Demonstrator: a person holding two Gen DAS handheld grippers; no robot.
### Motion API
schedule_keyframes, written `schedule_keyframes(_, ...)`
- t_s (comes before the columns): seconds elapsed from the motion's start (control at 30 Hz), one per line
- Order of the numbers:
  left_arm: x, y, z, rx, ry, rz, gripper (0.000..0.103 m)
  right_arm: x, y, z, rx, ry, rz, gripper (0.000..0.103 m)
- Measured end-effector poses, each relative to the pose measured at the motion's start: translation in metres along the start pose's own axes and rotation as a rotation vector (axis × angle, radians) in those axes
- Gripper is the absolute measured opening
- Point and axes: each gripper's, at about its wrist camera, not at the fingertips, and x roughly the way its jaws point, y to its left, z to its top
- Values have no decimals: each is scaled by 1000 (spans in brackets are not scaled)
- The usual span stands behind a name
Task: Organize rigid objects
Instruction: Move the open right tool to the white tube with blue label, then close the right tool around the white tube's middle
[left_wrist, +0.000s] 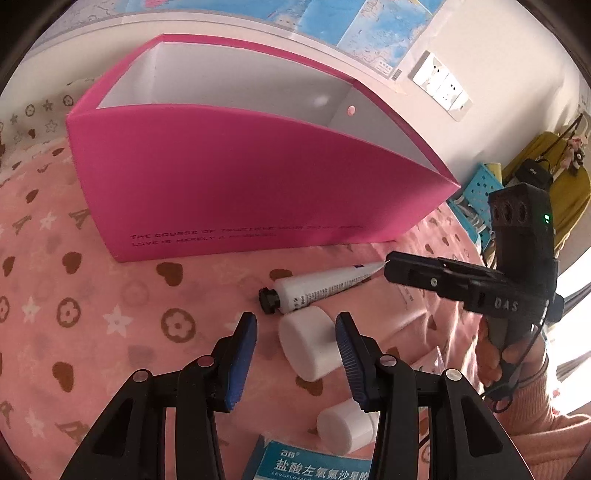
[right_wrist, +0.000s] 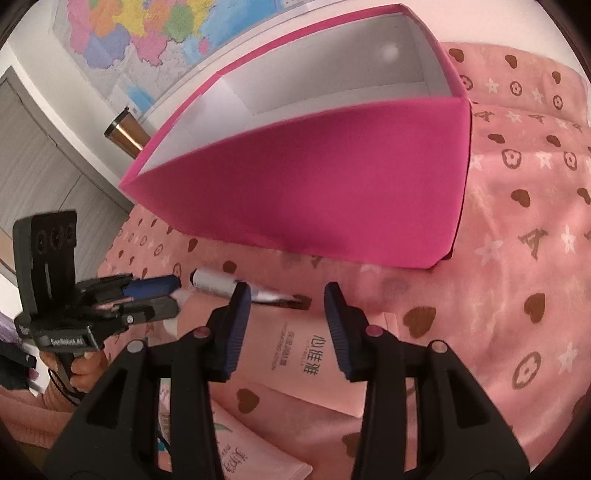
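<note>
An open pink box (left_wrist: 236, 184) with a white inside stands on the patterned sheet. In front of it lie a white tube with a black cap (left_wrist: 317, 288) and a white bottle (left_wrist: 310, 347) on its side. My left gripper (left_wrist: 295, 325) is open, its blue pads on either side of that bottle, with a gap at the left pad. A smaller white bottle (left_wrist: 343, 428) and a blue medicine carton (left_wrist: 314, 465) lie nearer. My right gripper (right_wrist: 288, 299) is open above a flat pink carton (right_wrist: 295, 354), beyond which lies the tube (right_wrist: 218, 282). The pink box (right_wrist: 314, 192) rises behind.
A pink sheet (right_wrist: 517, 258) with hearts and stars covers the surface. A second pink packet (right_wrist: 236, 450) lies near. A metal tumbler (right_wrist: 123, 134) stands behind the box. A blue perforated basket (left_wrist: 476, 192), a yellow bag (left_wrist: 569, 192) and a wall socket panel (left_wrist: 439, 85) are at the right.
</note>
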Motion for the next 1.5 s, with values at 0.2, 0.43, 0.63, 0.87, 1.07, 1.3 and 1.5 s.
schedule_keyframes(0.2,2,-7,-4,36,27,-26,45,-5,6,-11,-41,45,2,45)
schedule_keyframes(0.43,2,-21,-17,107,54,-50,52,-4,17,-21,-98,91,5,45)
schedule_keyframes(0.63,-5,-18,-19,117,46,-46,52,-3,18,-19,-85,84,21,45)
schedule_keyframes(0.87,1,-3,11,58,-4,0,52,7,8,-10,4,57,23,45)
schedule_keyframes(1.07,20,-3,16,67,35,4,42,14,12,-11,16,50,27,45)
schedule_keyframes(1.3,19,-7,15,66,25,14,42,15,8,-13,62,13,63,45)
schedule_keyframes(1.5,18,-18,11,85,15,30,43,5,5,-16,82,-27,80,45)
